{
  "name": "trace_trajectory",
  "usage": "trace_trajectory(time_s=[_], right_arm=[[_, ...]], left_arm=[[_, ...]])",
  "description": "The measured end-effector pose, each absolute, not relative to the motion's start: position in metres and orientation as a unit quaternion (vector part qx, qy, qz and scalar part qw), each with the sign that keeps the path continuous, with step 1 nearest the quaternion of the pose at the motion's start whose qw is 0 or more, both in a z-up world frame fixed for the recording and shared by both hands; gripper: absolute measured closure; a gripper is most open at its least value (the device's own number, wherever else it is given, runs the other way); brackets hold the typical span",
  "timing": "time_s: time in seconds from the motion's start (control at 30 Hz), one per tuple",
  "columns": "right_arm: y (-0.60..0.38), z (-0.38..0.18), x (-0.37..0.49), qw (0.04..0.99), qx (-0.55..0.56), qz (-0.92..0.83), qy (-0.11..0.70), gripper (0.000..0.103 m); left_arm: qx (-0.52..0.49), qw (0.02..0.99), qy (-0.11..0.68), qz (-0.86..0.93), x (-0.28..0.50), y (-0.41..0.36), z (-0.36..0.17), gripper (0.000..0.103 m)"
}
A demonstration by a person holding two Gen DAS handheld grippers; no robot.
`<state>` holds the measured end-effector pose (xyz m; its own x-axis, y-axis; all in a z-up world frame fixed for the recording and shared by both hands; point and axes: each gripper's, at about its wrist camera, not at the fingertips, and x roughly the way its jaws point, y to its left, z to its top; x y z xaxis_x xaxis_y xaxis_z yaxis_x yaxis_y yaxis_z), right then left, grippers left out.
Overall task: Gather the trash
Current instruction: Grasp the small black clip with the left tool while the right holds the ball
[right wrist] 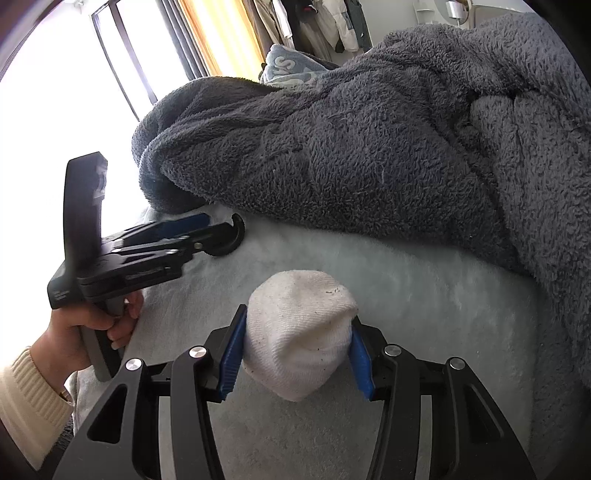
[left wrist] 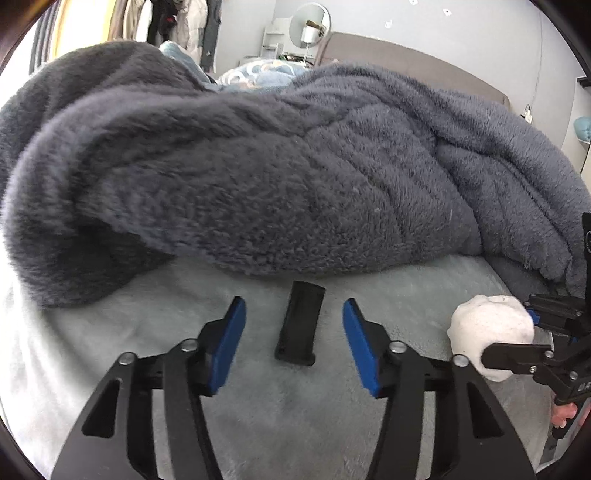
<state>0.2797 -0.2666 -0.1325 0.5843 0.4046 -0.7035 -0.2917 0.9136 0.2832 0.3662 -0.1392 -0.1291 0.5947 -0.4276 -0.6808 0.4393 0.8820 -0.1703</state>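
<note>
A small black curved plastic piece (left wrist: 299, 325) lies on the pale fleece sheet (left wrist: 258, 398), just in front of the heaped blanket. My left gripper (left wrist: 293, 306) straddles it, open, with its blue pads (left wrist: 229, 339) standing clear on both sides. In the right wrist view the same piece (right wrist: 232, 240) shows as a hook shape at the left gripper's tips (right wrist: 207, 234). My right gripper (right wrist: 298, 317) is shut on a balled white sock (right wrist: 295, 339) speckled with dirt, held just above the sheet. That sock (left wrist: 487, 332) also appears at the right of the left wrist view.
A thick dark grey fluffy blanket (left wrist: 295, 166) is piled across the bed behind both grippers. A person's hand in a cream sleeve (right wrist: 33, 398) holds the left gripper. A bright window (right wrist: 74, 92), hanging clothes (right wrist: 325, 22) and a grey headboard (left wrist: 424, 62) lie beyond.
</note>
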Motion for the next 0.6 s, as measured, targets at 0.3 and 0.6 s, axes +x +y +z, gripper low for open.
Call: trace_trajectory(time_s=[0.3,0.6], right_arm=[[-0.269,-0.132,0.274,0.886,0.073,0.199,0.412,0.052],[-0.274,-0.131,0.262,0.884,0.07,0.198,0.417,0.052]], left_arm=[[0.009,0.879,0.411,-0.242,0.382,-0.148,-0.146,0.057],[0.015,0.882,0.415,-0.223,0.386,-0.151,-0.151,0.076]])
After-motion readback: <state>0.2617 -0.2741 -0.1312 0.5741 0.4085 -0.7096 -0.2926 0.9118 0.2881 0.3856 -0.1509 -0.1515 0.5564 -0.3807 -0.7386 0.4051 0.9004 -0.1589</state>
